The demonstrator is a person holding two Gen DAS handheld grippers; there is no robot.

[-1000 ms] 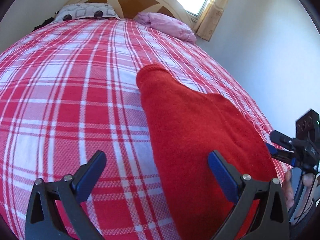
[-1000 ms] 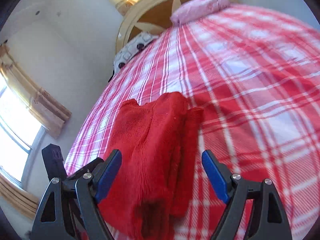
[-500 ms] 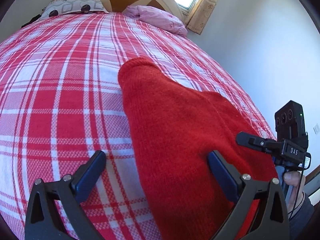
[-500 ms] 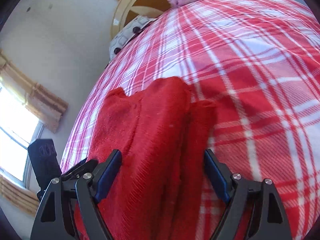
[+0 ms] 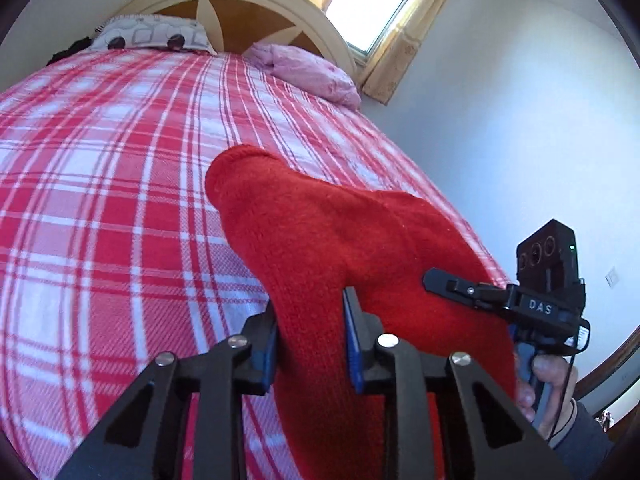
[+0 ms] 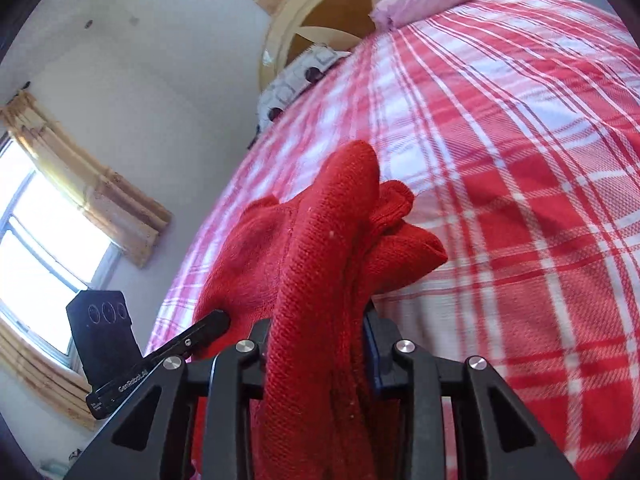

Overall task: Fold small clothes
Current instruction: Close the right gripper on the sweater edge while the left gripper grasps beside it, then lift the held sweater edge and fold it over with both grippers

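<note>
Left wrist view: left tool (image 5: 310,344) and right tool (image 6: 316,346) each pinch the red knit garment (image 5: 320,248).

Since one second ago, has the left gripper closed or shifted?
Yes. The left gripper has shut on the red sweater, and its view has tipped up: the headboard now sits lower in frame, with more window showing.

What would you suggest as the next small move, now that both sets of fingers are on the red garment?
Probably lift both ends together and carry them toward the far end. The left gripper and right gripper each pinch a near edge of the red knit garment, whose far part lies on the plaid bedspread.
</note>
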